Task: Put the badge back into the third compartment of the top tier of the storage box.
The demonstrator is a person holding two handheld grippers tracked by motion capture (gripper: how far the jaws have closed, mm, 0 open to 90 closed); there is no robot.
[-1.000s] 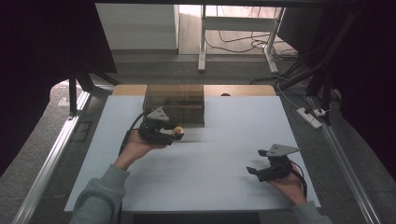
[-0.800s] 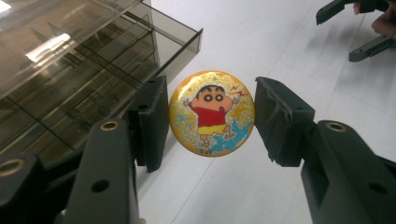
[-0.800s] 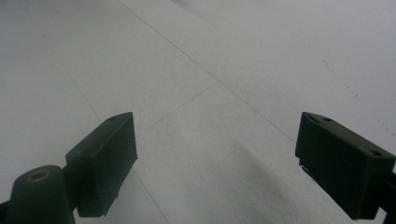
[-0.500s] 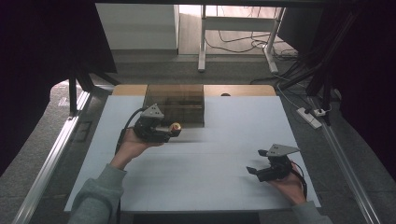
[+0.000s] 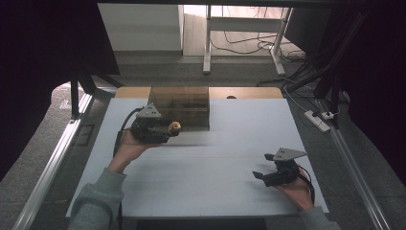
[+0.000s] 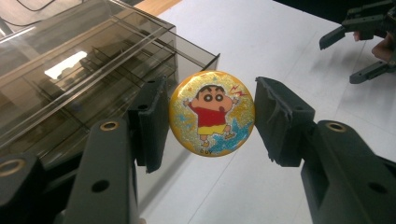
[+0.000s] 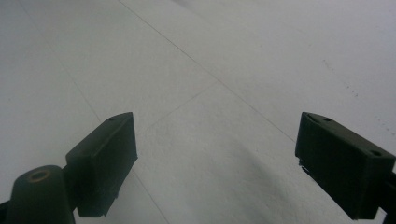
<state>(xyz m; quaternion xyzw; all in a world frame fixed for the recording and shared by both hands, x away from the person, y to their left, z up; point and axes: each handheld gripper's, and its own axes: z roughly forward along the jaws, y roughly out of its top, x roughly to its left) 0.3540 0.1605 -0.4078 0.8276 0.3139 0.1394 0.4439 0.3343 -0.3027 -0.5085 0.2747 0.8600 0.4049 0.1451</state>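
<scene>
My left gripper [image 5: 173, 128] is shut on a round yellow badge [image 5: 175, 127] with a cartoon child in a red shirt, held by its edges just above the white table. In the left gripper view the badge [image 6: 212, 113] faces the camera, with the two pads pressing on its left and right rims. A smoky transparent drawer box [image 5: 179, 103] stands right behind it, and its corner [image 6: 70, 70] is close on the left. My right gripper [image 5: 261, 166] rests at the table's near right, open, with nothing between its jaws [image 7: 219, 158].
The white table top [image 5: 215, 191] spreads between both hands. A wooden strip [image 5: 244, 92] runs along its far edge behind the box. Metal rails line both sides, and a power strip [image 5: 318, 120] lies on the floor at the right. The other gripper [image 6: 345, 51] shows far off.
My left gripper has shifted slightly away and to the left with the badge, closer to the box front. The right gripper has stayed where it was.
</scene>
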